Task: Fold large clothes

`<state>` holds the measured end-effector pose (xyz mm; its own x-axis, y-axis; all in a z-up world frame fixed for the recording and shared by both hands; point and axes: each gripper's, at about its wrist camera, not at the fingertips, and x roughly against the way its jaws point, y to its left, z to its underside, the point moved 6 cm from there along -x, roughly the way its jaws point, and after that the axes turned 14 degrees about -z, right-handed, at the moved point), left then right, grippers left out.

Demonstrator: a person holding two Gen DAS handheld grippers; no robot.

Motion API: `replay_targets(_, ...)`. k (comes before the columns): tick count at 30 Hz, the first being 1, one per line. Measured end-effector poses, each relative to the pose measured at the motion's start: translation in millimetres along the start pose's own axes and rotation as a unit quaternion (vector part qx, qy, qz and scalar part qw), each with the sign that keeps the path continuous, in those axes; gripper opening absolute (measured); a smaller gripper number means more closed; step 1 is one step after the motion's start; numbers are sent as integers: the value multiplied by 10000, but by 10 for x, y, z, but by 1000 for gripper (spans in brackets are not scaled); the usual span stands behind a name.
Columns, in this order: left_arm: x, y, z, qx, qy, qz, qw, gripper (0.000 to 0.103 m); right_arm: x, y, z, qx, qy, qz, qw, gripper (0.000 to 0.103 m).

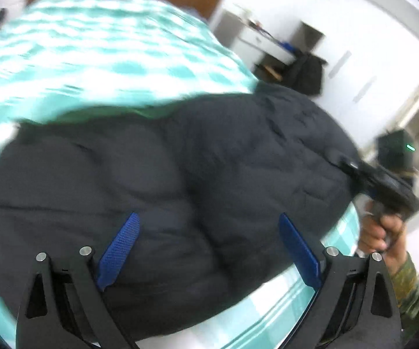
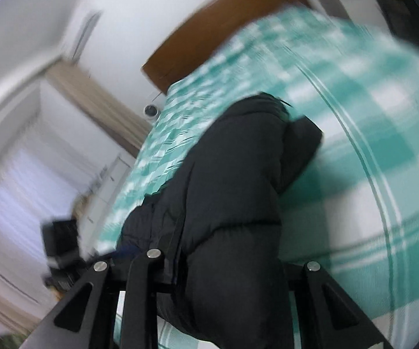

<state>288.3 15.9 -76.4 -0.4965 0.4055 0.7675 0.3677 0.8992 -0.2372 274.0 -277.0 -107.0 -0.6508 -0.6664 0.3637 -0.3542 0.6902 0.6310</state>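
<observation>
- Two claws are at work over one dark puffy jacket, which lies on the bed with the green checked sheet.
- Your left claw is spread wide, its blue fingers apart over the near part of the jacket and gripping nothing; the padded cloth lies straight ahead of it and between the fingers.
- From the left view the jacket's long axis runs across from left to right, and toward its right end your right hand holds the other tool at the jacket's edge.
- In the right view the jacket stretches away from the right claw toward the wooden headboard, so this claw sits at one end of the long axis.
- The jacket hides the right claw's fingertips; cloth bunches between its arms, so it seems to be gripping the jacket, though I cannot tell for sure.
- Both views are blurred.
- The left claw looks nearer the jacket's middle, so I judge the next fold calls for it to close on the edge ahead.
</observation>
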Motion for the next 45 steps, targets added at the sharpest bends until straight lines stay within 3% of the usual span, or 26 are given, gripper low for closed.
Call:
replay_targets(5, 367, 1130, 42, 769, -104, -867, 9932, 97, -522, 1114, -63, 1624, 494, 603, 9836, 26)
replay_targets(9, 757, 1861, 244, 1710, -305, -775, 9817, 97, -1221, 1815, 204, 2645, 928, 874, 9559, 26)
replay_targets(11, 965, 2074, 265, 1950, -507, -589, 9777, 97, -1686, 2062, 463, 3175, 1176, 1058, 9350, 26)
replay_targets(14, 1126, 2127, 209, 2066, -576, 25, 9767, 99, -2237, 2261, 933, 3860, 1491, 1309, 9009, 26)
replay_targets(16, 1054, 2045, 88, 2002, -374, 603, 9772, 100, -2435, 2324, 1170, 4134, 1550, 1389, 8864, 27)
replay_targets(20, 651, 1756, -162, 1549, -16, 997, 9829, 100, -2527, 2429, 1414, 4465, 1403, 1574, 8696, 28)
replay_targets(23, 541, 1464, -371, 1133, 62, 1445, 9830, 100, -2529, 2441, 1445, 4575, 1428, 1618, 8626, 28)
replay_targets(24, 525, 1368, -429, 987, 57, 1437, 9847, 100, -2555, 2433, 1419, 4617, 1432, 1642, 8599, 28)
replay_targets(26, 438, 1199, -557, 624, 100, 1207, 9907, 100, -2553, 2441, 1425, 4729, 1405, 1711, 8529, 28)
replay_targets(28, 314, 1066, -640, 262, 223, 688, 9970, 100, -2571, 2379, 1429, 4832, 1384, 1765, 8463, 28)
replay_targets(32, 24, 922, -704, -201, 609, -358, 9973, 96, -2636, 2371, 1481, 5096, 1327, 1835, 8301, 28)
replay_targets(33, -34, 909, -714, -228, 697, -512, 9960, 71, -2630, 2376, 1488, 5146, 1305, 1838, 8273, 28)
replay_targets(34, -54, 916, -683, -156, 776, -479, 9957, 47, -2615, 2378, 1483, 5159, 1287, 1822, 8271, 31)
replay_targets(36, -83, 987, -697, 108, 840, -343, 9958, 36, -2579, 2410, 1467, 5085, 1260, 1639, 8359, 41)
replay_targets(37, -61, 1019, -669, 101, 811, -387, 9959, 33, -2499, 2472, 1447, 4986, 1298, 1316, 8469, 56)
replay_targets(39, -39, 1133, -646, 102, 767, -472, 9959, 32, -2277, 2595, 1394, 4637, 1463, 593, 8718, 67)
replay_targets(42, 52, 1432, -579, 283, 779, -489, 9954, 32, -1883, 2652, 1166, 3830, 1498, -271, 9111, 67)
replay_targets(43, 81, 1545, -551, 357, 762, -533, 9950, 32, -1741, 2598, 1001, 3566, 1365, -361, 9235, 67)
replay_targets(45, 82, 1813, -468, 588, 759, -626, 9934, 32, -1650, 2412, 727, 3361, 1148, -68, 9348, 67)
